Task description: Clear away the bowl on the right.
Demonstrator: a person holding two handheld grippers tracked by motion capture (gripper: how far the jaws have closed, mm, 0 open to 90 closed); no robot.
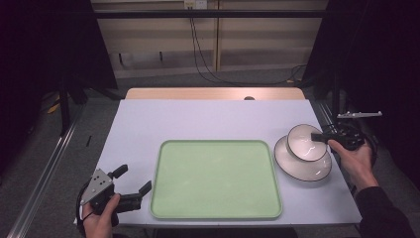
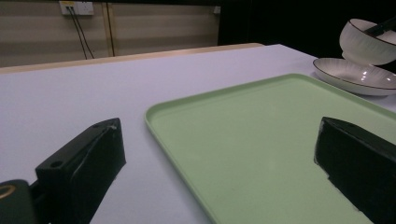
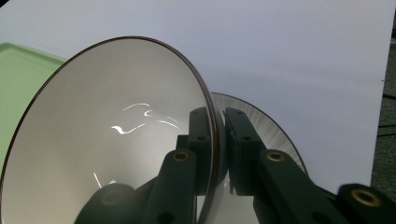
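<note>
A: High view first. What sits on the table (image 1: 208,116)?

B: A green tray (image 1: 216,179) lies near the front edge, in the middle, with nothing on it. To its right is a white plate (image 1: 303,168) with a dark rim, just beside the tray but apart from it. A white bowl (image 1: 307,143) with the same dark rim is over the plate's far side, tilted.

A: Who has the bowl?

B: The right gripper (image 1: 322,137). A hand (image 1: 354,158) comes in from the right edge and the jaws reach left to the bowl's near-right rim. In the right gripper view the two jaws are pinched on the bowl's (image 3: 112,135) wall, one inside and one outside, with the plate (image 3: 266,126) behind.

A: Is the bowl touching the plate?

B: I cannot tell. In the left gripper view the bowl (image 2: 366,42) stands tilted above the plate (image 2: 357,74), their edges very close.

A: And the left gripper (image 1: 133,184)?

B: It is at the front left corner, held in a hand (image 1: 101,218), jaws spread wide and holding nothing. In its own view one jaw is over the bare table (image 2: 70,102), the other over the tray (image 2: 252,135).
</note>
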